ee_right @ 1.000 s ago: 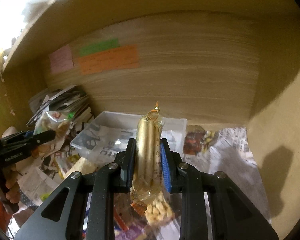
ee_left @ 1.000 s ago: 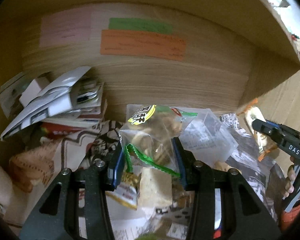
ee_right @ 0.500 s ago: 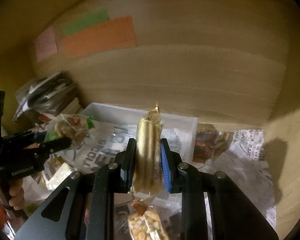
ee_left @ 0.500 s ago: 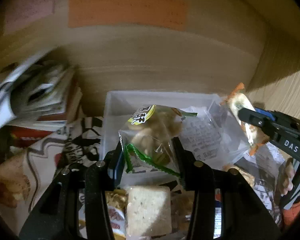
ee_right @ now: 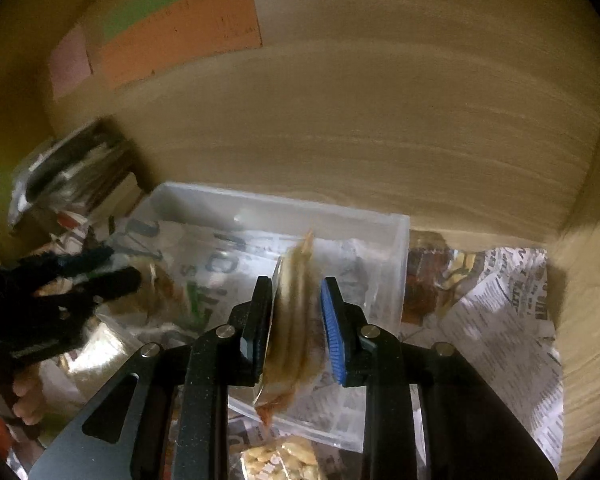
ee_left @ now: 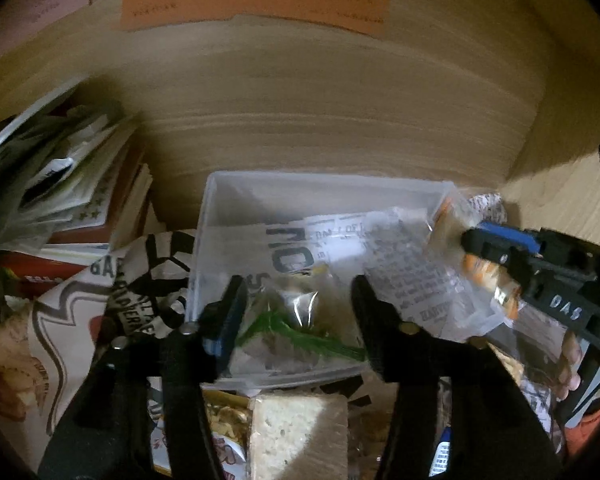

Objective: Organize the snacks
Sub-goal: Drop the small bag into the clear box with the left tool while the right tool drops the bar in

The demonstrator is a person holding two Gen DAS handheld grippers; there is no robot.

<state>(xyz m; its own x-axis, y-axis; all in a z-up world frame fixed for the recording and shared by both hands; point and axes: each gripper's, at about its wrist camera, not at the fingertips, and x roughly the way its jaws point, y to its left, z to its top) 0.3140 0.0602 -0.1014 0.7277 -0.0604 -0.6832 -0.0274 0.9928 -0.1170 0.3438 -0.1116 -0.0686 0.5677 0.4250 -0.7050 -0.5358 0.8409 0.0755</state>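
Observation:
A clear plastic bin (ee_left: 220, 204) lined with newspaper stands against the wooden back wall; it also shows in the right wrist view (ee_right: 396, 240). My left gripper (ee_left: 296, 300) is open over the bin's near edge, and the clear snack bag with green trim (ee_left: 296, 332) lies loose in the bin between its fingers. My right gripper (ee_right: 294, 300) has its jaws apart, and the golden snack pack (ee_right: 296, 304) is blurred and slipping down between them over the bin. The right gripper also shows in the left wrist view (ee_left: 512, 256).
A stack of magazines and boxes (ee_left: 60, 184) stands left of the bin. Loose snacks lie in front, among them a pale cracker pack (ee_left: 300, 432) and a peanut bag (ee_right: 280, 460). Newspaper (ee_right: 500, 308) covers the shelf floor at right. Coloured notes (ee_right: 180, 32) hang on the wall.
Both grippers moved forward over the bin. The left jaws opened and the green-trimmed bag dropped into the bin. The right jaws widened and the golden pack started sliding down.

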